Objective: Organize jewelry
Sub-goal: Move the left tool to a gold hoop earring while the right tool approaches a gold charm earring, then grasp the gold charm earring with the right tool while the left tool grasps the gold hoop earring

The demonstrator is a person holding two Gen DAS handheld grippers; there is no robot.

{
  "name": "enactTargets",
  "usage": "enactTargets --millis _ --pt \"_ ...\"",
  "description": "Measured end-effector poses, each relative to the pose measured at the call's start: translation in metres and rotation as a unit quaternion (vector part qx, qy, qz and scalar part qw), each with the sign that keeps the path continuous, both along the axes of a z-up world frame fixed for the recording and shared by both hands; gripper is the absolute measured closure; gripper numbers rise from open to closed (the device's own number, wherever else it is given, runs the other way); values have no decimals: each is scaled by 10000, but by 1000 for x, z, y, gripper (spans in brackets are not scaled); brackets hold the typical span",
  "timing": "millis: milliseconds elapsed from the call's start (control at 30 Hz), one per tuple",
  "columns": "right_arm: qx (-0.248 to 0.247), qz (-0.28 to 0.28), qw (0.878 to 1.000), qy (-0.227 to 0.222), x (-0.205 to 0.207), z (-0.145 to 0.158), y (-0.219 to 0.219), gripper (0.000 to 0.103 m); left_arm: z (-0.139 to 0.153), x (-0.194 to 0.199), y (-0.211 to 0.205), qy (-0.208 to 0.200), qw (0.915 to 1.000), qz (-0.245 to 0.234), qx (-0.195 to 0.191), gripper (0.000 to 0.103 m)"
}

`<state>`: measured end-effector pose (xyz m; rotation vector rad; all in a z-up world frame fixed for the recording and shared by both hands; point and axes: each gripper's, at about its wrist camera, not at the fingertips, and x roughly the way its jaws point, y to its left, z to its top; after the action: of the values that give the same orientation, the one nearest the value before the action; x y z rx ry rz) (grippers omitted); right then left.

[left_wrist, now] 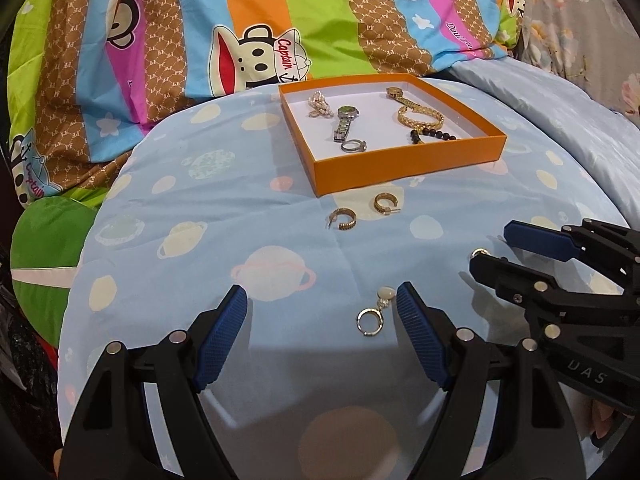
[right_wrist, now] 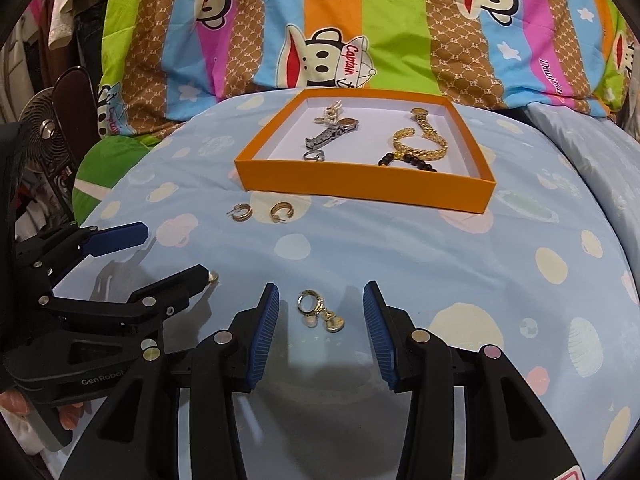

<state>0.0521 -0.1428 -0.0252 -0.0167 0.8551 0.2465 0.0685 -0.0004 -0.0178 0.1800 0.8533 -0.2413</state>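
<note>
Right wrist view: we found the right gripper point(right_wrist: 322, 312) partly open, empty, a charm earring point(right_wrist: 320, 312) lying untouched between its pads. Left gripper point(left_wrist: 322, 312) stood wide, empty, its earring point(left_wrist: 374, 312) near one pad. Light, slippery, dangly; pinch the hoop.

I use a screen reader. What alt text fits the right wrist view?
The open right gripper straddles a gold charm earring on a blue bedspread. Beyond, two gold hoops lie before an orange tray of watches and bracelets; the left gripper is at left.
</note>
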Motion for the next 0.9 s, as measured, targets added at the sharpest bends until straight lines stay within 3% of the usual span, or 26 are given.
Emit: enactTargets --millis 100,300,400,433,667,900 --pt "4 5 10000 48 2 -1 0 61 -1 -1 2 56 10000 0 -53 29" --pt "-28 64 9998 181 5 -6 3 84 -2 -3 -2 107 9999 -131 -21 30" --pt "-72 47 9998 195 5 -6 4 87 -3 -4 -4 147 9997 -207 -14 30" --pt "-84 34 9998 194 5 -7 4 90 -4 -4 -4 173 9996 -225 -17 32" --pt "-10 -38 9998 181 5 -5 0 90 -6 -3 -6 269 9991 -313 -82 47" --pt "24 -54 9998 182 5 -5 -2 90 -6 -7 -12 243 9984 -510 -68 69"
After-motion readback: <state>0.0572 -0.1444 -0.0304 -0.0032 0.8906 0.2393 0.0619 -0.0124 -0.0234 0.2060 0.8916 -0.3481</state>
